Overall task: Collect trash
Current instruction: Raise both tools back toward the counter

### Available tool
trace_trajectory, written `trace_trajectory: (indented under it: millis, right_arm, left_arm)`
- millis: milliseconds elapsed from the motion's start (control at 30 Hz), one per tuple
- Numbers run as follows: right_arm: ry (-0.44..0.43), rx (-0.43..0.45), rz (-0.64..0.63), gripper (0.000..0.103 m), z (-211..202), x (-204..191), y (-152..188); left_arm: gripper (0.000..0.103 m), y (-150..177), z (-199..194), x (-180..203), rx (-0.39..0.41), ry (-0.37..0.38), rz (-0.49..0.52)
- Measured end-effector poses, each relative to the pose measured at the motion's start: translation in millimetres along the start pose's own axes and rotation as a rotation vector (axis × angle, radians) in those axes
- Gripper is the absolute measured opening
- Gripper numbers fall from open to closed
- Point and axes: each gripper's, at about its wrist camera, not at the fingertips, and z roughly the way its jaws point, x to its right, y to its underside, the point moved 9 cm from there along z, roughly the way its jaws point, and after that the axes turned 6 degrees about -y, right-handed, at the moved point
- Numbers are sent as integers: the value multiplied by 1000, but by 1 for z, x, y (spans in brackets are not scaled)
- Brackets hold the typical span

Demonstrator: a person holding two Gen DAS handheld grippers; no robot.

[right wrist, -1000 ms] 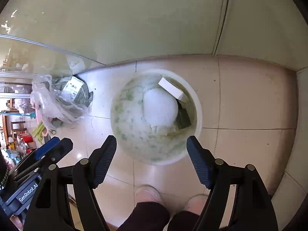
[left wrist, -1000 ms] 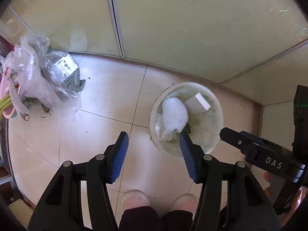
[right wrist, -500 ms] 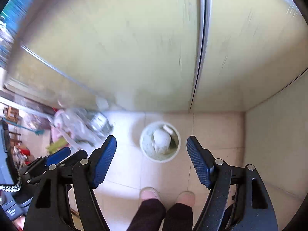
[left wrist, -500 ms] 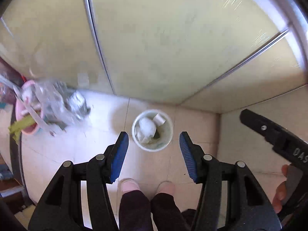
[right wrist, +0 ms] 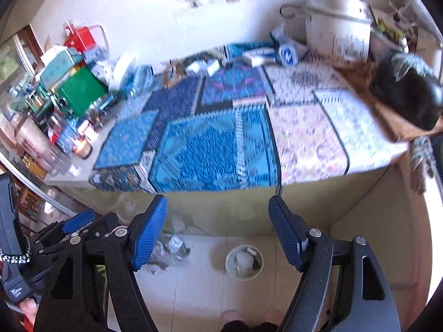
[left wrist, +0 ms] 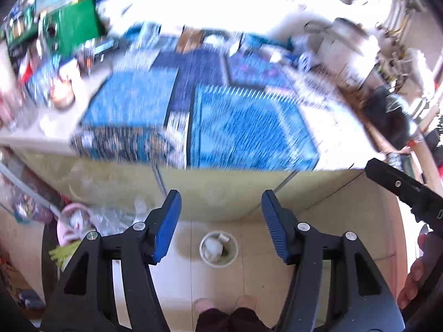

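The left tongs are held well above the floor, tilted downward, with the blue pads standing apart and nothing between them; their jaws have just been opening a little further. The right tongs are likewise spread wide and empty. Far below and ahead of both, seen between the pads, a round white trash bin stands upright on the tiled floor, its open mouth facing up. A white crumpled wad and a small white box appear to lie inside, though the view is too small for certainty. To the left of the bin, a heap of clear plastic bags lies on the floor. Beyond the tongs, a worktop covered with blue patterned cloths is seen, blurred.
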Motion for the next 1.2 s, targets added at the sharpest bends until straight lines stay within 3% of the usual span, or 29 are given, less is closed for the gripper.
trace_trajectory:
  millis: [267,467,733,967,1200]
  right_arm:
    - [31,111,13,72,-45,-12,-46]
    - [79,176,15,72,-51,16,-83]
    - [66,174,45,73,-13,84,-145]
    - [20,110,42,73,31,144,-220]
    - [20,22,61,73,92,191,-258]
  left_arm:
    - [64,-53,-44,24,84,19,73]
    - [64,-90,-35,49,105,31,108]
    - [66,-171,11,75,140,-1,68]
    - [67,-255,72,101,97,-51,-2]
    - [67,-294,143,106,16,-118,-67]
